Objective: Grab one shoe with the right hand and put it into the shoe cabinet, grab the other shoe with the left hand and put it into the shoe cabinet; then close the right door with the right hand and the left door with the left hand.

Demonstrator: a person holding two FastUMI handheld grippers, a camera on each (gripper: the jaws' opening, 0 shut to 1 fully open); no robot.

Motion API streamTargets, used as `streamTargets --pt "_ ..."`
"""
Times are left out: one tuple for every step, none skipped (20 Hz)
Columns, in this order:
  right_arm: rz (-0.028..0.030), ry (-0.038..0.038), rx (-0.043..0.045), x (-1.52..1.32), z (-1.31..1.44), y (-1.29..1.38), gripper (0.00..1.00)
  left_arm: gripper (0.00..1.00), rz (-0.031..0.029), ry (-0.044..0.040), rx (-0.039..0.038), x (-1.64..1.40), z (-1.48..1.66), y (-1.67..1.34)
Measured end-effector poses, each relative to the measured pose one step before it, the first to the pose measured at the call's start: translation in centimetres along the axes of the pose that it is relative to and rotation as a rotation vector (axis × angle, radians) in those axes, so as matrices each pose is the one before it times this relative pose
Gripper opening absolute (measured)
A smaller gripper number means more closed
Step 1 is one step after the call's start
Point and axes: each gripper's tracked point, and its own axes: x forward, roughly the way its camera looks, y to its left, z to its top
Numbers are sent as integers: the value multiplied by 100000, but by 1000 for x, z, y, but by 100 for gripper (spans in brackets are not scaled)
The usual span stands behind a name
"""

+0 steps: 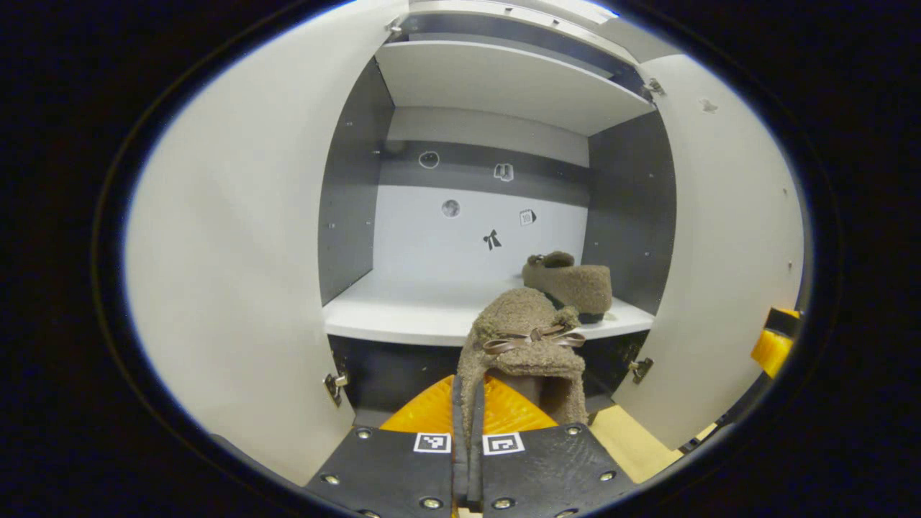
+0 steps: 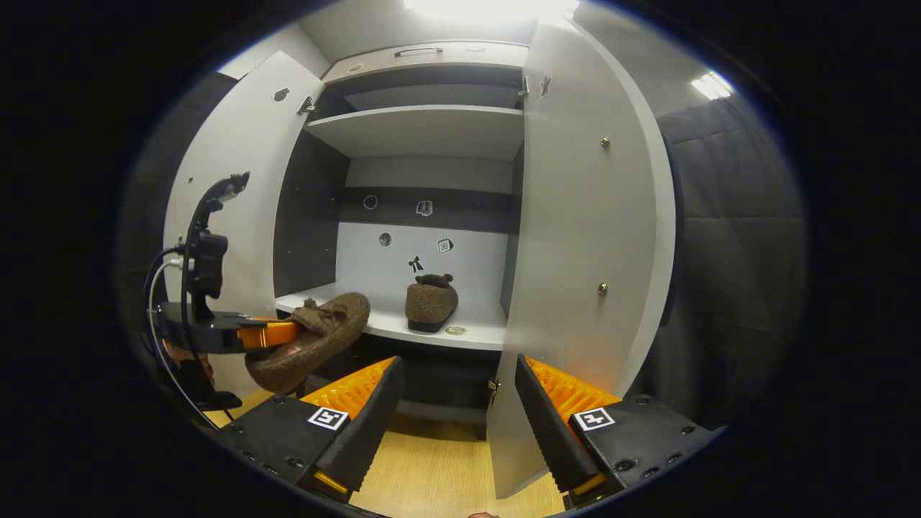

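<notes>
Left tool point(image 1: 468, 460) grips one shoe point(image 1: 525, 338); other shoe point(image 1: 568, 284) sits in cabinet point(image 1: 475, 316).

The right hand-held gripper point(image 2: 453, 410) has black fingers backed with ribbed orange. Each black, screw-studded base carries a square black-and-white marker. Black and white cables loop behind the left hand-held gripper point(image 2: 277, 334).

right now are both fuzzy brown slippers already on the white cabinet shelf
No, one fuzzy brown slipper sits on the white shelf; the left gripper holds the other slipper.
</notes>
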Motion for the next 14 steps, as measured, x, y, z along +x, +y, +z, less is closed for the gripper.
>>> streamTargets --pt "-183 54 175 -137 -12 -96 98 1 624 -1408 -96 681 927 276" --pt "-119 96 442 36 -105 5 98 1 674 -1470 -195 880 844 246" --pt "-340 187 174 -55 -80 -16 98 1 503 -1214 -327 824 795 184" --pt "-384 410 -96 -1 -170 -37 98 1 429 -1293 -827 835 824 201" --pt "-339 437 27 -60 -129 22 97 1 300 -1498 -883 818 846 155" --pt "-80 329 606 -114 -193 67 98 1 139 -1340 -608 986 816 113" --pt "285 204 928 -25 -66 192 98 1 204 -1409 -479 945 608 102" --pt "24 293 629 60 -82 158 98 1 186 -1201 -225 1034 789 137" --pt "-112 424 82 40 -90 134 97 1 96 -1030 -447 1045 642 97" --pt "-394 347 -198 47 -172 55 98 1 -115 -677 -685 1010 561 20" --pt "-438 313 -122 50 -41 70 98 1 -101 -677 -906 1095 477 -4" --pt "-336 178 117 81 -5 93 98 1 8 -306 -1047 1007 312 77" --pt "-430 135 159 53 7 93 98 1 236 -32 -1115 969 135 145" --pt "-456 72 2 65 20 29 98 1 272 -89 -796 977 254 92"
